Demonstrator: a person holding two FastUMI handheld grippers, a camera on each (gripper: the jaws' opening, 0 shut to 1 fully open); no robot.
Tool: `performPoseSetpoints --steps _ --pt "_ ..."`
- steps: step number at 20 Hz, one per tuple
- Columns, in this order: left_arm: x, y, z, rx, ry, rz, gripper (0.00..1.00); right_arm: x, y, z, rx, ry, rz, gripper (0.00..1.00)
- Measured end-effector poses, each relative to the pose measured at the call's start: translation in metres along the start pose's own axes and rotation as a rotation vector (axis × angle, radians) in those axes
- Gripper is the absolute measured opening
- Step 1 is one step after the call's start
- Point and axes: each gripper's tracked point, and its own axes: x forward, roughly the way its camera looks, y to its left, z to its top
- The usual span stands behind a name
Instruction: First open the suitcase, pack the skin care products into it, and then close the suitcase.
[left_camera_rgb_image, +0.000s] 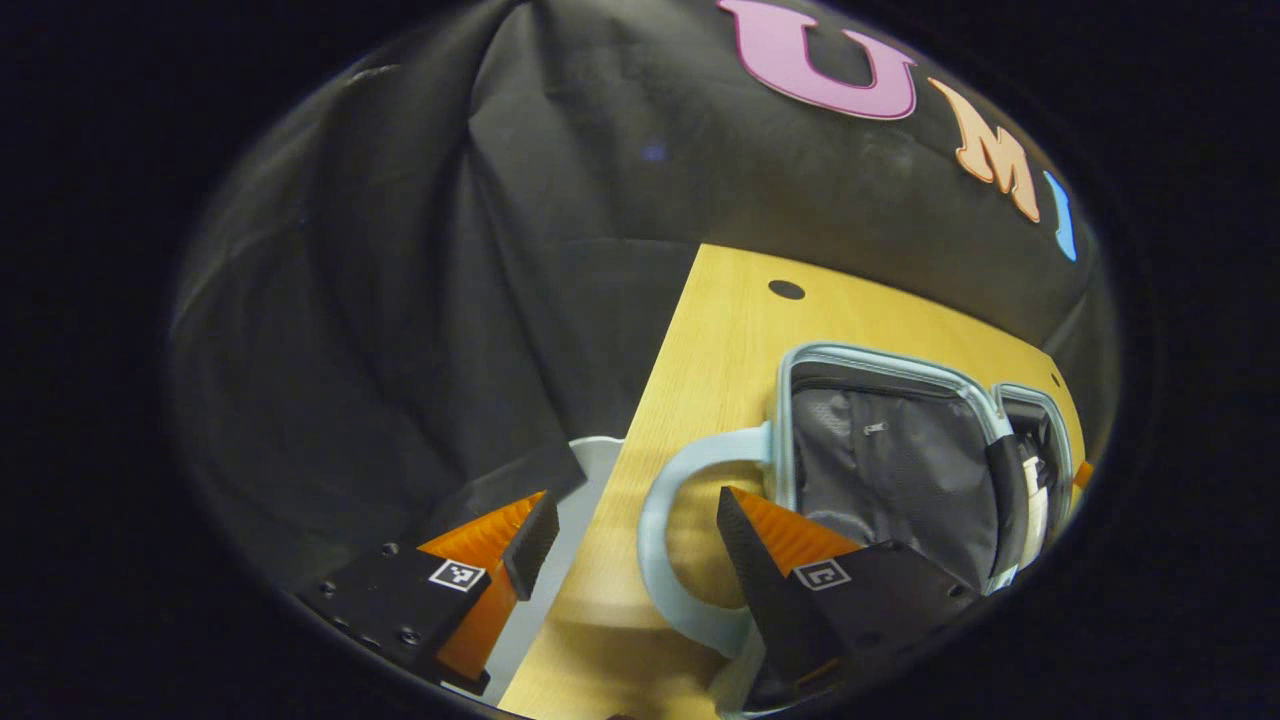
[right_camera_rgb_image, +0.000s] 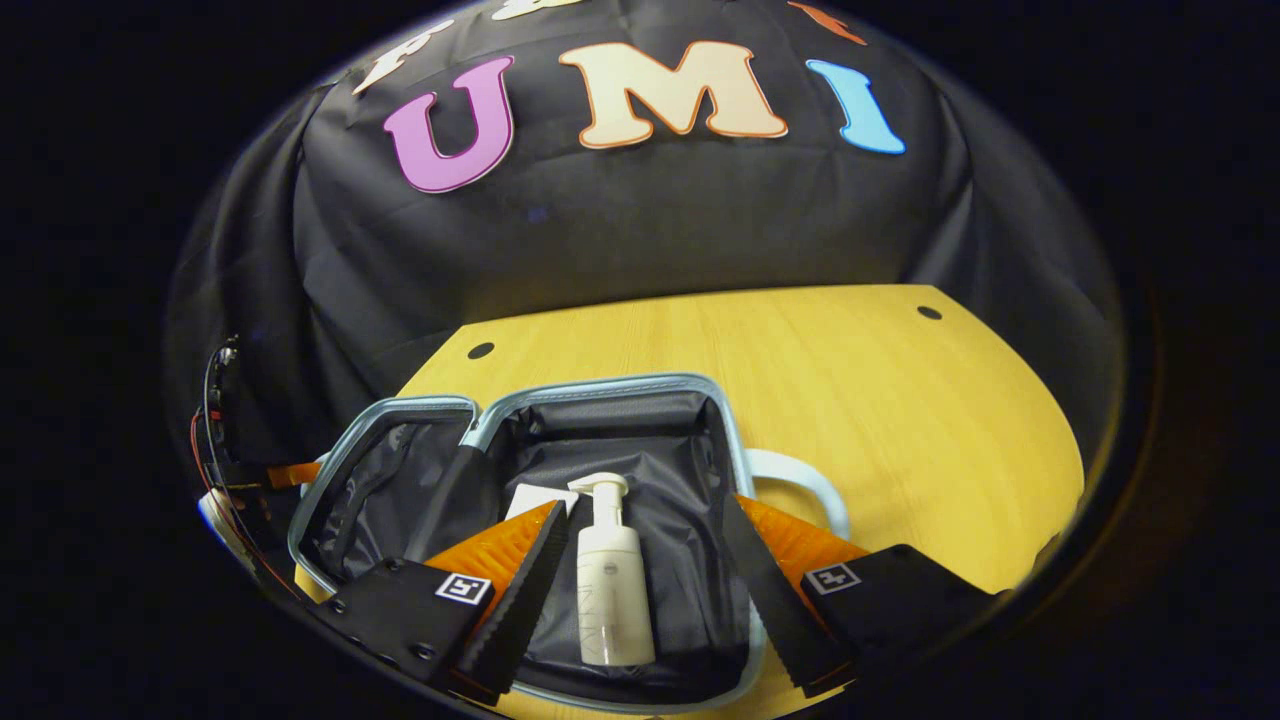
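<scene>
- Pale blue trim is seen around both halves of the suitcase (right_camera_rgb_image: 600, 385), which lies opened flat on the wooden table (right_camera_rgb_image: 900, 420); the lining inside is dark grey fabric.
- A white pump bottle (right_camera_rgb_image: 610, 590) is laid lengthwise in the right half, with a small white box (right_camera_rgb_image: 530, 498) just beside its neck; both are judged to be skin care products already packed.
- The right claw (right_camera_rgb_image: 640, 600) is held above this half, its fingers apart to either side of the bottle and clamped on nothing, as though the bottle has been released.
- The left claw (left_camera_rgb_image: 630, 560) is held at the suitcase's outer edge, fingers apart over the looped blue handle (left_camera_rgb_image: 660, 530), gripping nothing; it is judged to be placed ready for closing the lid.
</scene>
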Motion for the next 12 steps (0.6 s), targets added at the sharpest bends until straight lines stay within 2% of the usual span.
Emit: performPoseSetpoints --steps 3,4,5,6,8,9,11,12 --pt "0.015 0.006 -0.014 -0.007 0.063 -0.023 0.95 -0.008 -0.003 0.015 -0.009 -0.035 -0.011 0.98" --pt "0.017 0.003 -0.013 -0.024 0.063 -0.053 0.94 -0.01 -0.003 0.019 -0.011 -0.044 -0.012 0.98" --pt "0.019 -0.002 -0.013 -0.037 0.066 -0.081 0.89 -0.011 -0.001 0.021 -0.009 -0.052 -0.011 0.98" --pt "0.02 -0.005 -0.017 -0.048 0.073 -0.099 0.8 -0.011 0.0 0.023 -0.006 -0.056 -0.008 0.98" --pt "0.022 -0.009 -0.018 -0.051 0.077 -0.113 0.71 -0.014 0.003 0.024 -0.009 -0.061 0.003 0.98" --pt "0.023 -0.014 -0.02 -0.056 0.086 -0.133 0.51 -0.014 0.005 0.025 -0.015 -0.064 0.01 0.98" --pt "0.018 -0.02 -0.018 -0.046 0.098 -0.121 0.12 -0.016 0.007 0.025 -0.03 -0.068 0.023 0.98" --pt "0.013 -0.023 -0.013 -0.04 0.095 -0.141 0.11 -0.017 0.009 0.025 -0.037 -0.072 0.03 0.98"
